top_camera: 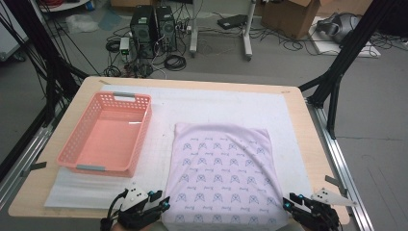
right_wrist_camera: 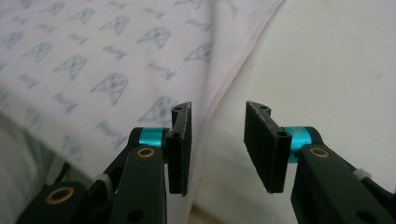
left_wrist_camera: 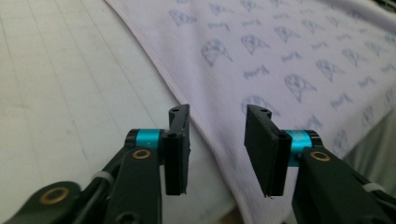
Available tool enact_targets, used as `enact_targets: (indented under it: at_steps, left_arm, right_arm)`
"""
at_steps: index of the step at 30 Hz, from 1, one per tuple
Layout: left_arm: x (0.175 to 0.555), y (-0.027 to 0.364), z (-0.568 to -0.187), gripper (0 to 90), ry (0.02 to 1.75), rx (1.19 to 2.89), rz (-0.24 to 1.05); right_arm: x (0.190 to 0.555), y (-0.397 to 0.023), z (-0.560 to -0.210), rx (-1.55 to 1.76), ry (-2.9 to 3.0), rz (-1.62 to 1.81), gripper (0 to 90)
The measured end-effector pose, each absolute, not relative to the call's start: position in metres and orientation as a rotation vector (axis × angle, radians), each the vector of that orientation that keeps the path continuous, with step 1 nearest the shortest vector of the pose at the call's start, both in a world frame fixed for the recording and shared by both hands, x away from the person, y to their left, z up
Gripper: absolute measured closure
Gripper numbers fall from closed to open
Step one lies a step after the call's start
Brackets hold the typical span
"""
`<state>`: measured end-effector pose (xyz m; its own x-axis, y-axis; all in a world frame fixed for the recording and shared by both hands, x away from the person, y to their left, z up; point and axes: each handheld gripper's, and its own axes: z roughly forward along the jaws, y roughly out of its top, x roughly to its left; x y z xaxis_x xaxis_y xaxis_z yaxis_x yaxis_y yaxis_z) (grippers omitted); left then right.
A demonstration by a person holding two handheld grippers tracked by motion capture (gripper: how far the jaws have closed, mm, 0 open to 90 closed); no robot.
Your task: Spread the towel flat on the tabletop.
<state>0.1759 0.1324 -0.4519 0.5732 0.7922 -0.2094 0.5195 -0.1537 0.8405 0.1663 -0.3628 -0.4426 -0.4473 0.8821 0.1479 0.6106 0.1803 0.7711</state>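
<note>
Both grippers, left (top_camera: pixel 161 204) and right (top_camera: pixel 288 202), are hovering released at the bottom of the frame, each straddling a near corner of the patterned cloth (top_camera: pixel 223 173). Its long axis is running away up the frame, lying centre-right on the white mat (top_camera: pixel 163 144), beside the pink basket (top_camera: pixel 77 144) at the left.

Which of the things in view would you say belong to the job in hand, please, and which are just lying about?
In the job:
- printed cloth
- left gripper, jaws open at its near left edge
- right gripper, jaws open at its near right edge

Lying about:
- pink basket
- computer towers
- cardboard box
</note>
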Motion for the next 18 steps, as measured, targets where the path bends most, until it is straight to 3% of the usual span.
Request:
enact_targets:
  at_steps: [10,14,18]
  left_arm:
    - [0.195,0.131,-0.447,55.1,1.069,1.79,0.361]
    - [0.205,0.13,-0.446,54.5,1.062,1.791,0.357]
    - [0.216,0.127,-0.445,54.1,1.047,1.792,0.349]
  right_arm:
    - [0.183,-0.349,-0.441,1.361,2.118,1.108,58.7]
    - [0.191,-0.354,-0.439,1.394,2.071,1.108,69.5]
    - [0.202,-0.357,-0.438,1.408,2.063,1.097,71.3]
